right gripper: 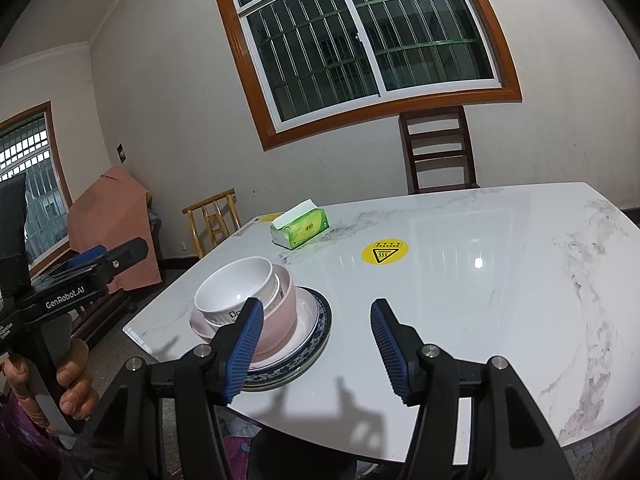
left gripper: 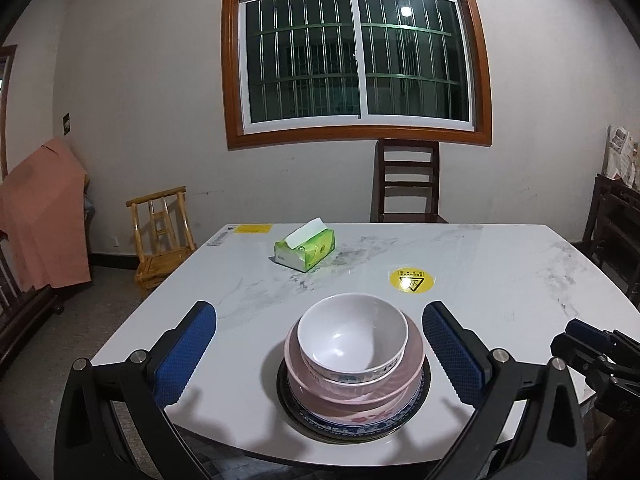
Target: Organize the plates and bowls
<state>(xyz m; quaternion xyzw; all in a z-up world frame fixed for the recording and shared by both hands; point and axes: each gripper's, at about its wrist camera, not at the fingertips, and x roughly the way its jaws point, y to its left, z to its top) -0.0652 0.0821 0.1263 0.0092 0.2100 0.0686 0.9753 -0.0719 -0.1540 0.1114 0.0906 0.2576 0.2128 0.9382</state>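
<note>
Stack sits near bench (left gripper: 500, 280) front edge: white bowl (left gripper: 352, 338) nested in pink bowl (left gripper: 356, 384) on blue-rimmed plate (left gripper: 400, 420). Left tongs (left gripper: 320, 354) wide, straddling the stack, not touching. Right tongs (right gripper: 316, 346) wide, empty, just right of the stack.

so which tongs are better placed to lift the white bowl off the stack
Left. The left tongs are open and squarely straddle the white bowl, which sits centred between the pads. The right tongs point at bare table, with the stack off to their left.
</note>
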